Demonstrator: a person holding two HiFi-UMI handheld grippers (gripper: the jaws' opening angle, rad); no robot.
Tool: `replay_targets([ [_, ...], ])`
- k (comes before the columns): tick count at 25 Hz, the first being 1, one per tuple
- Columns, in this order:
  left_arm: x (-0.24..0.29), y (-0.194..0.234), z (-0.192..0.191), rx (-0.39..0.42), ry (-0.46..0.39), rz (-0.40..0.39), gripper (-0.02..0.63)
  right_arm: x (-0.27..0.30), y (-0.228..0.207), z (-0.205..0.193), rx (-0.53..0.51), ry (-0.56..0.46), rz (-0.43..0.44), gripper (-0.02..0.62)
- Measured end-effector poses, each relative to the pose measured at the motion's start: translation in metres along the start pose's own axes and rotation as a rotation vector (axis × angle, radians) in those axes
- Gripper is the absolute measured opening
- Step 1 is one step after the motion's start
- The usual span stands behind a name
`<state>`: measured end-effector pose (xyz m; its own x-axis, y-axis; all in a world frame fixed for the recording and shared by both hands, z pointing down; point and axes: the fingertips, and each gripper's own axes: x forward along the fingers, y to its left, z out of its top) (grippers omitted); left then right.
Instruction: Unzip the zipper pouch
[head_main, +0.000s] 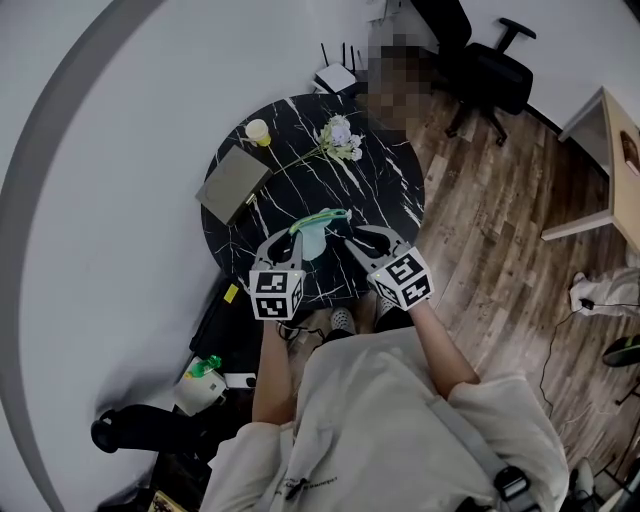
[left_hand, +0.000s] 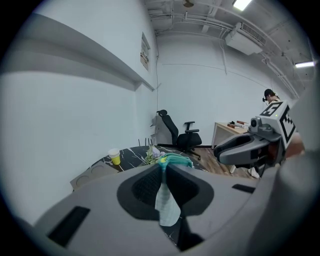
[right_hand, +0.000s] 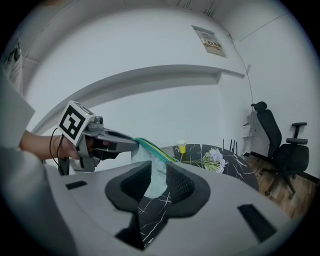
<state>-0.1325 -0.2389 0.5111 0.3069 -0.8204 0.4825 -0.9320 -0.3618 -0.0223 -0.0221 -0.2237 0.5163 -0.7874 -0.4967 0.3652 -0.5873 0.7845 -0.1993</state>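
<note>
The left tool (head_main: 291, 233) is clenched on the pale green zipper pouch (head_main: 314, 238). It pinches the pouch's top edge, so the pouch hangs above the near edge of the round black marble counter (head_main: 390, 190). The right tool (head_main: 357, 240) is just beside it, jaws apart and pressing nothing, with the green zipper band reaching toward it. The marker cubes (head_main: 277, 293) show only black-and-white square patterns. The print on the wall notice (left_hand: 145, 51) is too small to read.
</note>
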Motion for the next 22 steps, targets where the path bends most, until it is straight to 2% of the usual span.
replay_targets([
  [5, -0.007, 0.007, 0.002, -0.047, -0.024, 0.016, 0.05, -0.002, 0.0, 0.007, -0.003, -0.005, -0.007, 0.1],
  [10, -0.012, 0.008, 0.006, -0.053, -0.037, 0.021, 0.049, -0.005, -0.004, 0.009, -0.001, 0.012, -0.004, 0.098],
  [22, -0.025, 0.005, 0.014, -0.138, -0.087, 0.027, 0.049, -0.014, -0.012, 0.023, 0.057, -0.017, -0.035, 0.088],
])
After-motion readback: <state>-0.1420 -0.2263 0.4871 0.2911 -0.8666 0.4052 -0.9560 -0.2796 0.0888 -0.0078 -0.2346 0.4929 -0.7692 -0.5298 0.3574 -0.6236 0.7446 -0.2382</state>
